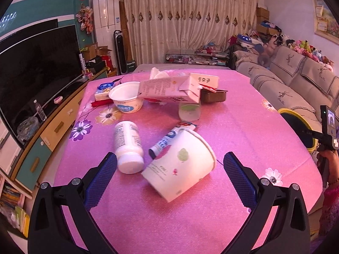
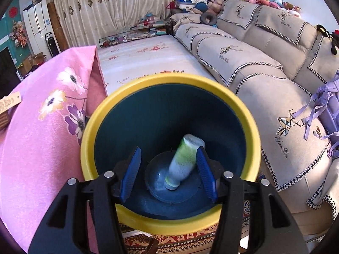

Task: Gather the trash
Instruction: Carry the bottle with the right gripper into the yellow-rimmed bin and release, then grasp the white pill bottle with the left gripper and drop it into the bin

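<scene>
My left gripper (image 1: 169,163) is open above the pink table (image 1: 243,114), its fingers on either side of a tipped white paper cup (image 1: 180,167). A white bottle (image 1: 128,146) lies just left of the cup, a small blue-and-white tube (image 1: 166,140) behind it. Farther back are a white yogurt tub (image 1: 127,98), a long milk carton (image 1: 169,90), a clear cup (image 1: 189,111) and a brown tray (image 1: 213,96). My right gripper (image 2: 169,154) is open over the yellow-rimmed blue bin (image 2: 101,114). A green-and-white bottle (image 2: 184,160) lies loose inside the bin.
A TV (image 1: 31,67) and a low cabinet (image 1: 53,131) stand left of the table. A beige sofa (image 2: 264,67) runs along the right, a white mattress (image 2: 144,59) behind the bin. The bin (image 1: 296,127) and the right gripper's body (image 1: 328,127) show at the table's right edge.
</scene>
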A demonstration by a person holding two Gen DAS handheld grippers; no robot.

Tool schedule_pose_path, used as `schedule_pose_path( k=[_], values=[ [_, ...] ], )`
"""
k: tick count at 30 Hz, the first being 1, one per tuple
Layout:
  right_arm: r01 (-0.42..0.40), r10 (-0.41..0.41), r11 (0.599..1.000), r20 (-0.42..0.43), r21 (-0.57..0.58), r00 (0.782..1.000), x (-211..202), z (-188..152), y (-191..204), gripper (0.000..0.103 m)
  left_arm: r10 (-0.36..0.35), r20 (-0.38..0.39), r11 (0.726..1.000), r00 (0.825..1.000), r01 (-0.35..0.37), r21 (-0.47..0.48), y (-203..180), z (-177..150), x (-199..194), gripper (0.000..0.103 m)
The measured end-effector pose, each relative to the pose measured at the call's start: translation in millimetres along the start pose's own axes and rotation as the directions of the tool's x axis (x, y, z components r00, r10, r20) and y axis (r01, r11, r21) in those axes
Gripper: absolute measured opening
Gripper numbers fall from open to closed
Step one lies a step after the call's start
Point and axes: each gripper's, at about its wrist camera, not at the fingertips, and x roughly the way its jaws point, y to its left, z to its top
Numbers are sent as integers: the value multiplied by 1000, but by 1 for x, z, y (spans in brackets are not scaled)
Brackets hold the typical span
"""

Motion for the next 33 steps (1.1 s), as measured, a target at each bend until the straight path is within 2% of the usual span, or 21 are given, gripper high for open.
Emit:
schedule_pose_path(
  k=[6,10,12,17,21,26,33],
  values=[
    [-11,11,1000,21,1,1000,-10,5,1,53,79,-56,990,995,-85,-116,38,18,19,99],
    [-18,18,1000,25,-7,1000,-15,5,4,55,116,-119,981,986,-133,-143,54,26,42,98],
    [-20,20,1000,22,-11,1000,-15,5,5,55,125,-149,977,981,-148,-151,61,28,55,90],
    [-24,24,1000,19,-8,1000,-15,6,8,55,35,-247,975,968,-88,-206,77,31,94,68],
    [-27,27,1000,18,-9,999,-15,7,10,55,1,-286,975,958,-64,-213,77,30,117,63],
    [-32,32,999,12,-19,999,-12,8,15,55,-17,-299,973,954,-53,-225,81,32,138,54],
    [-42,42,999,4,-25,999,-9,5,17,55,3,-314,979,949,-67,-194,80,37,157,53]
  ],
)
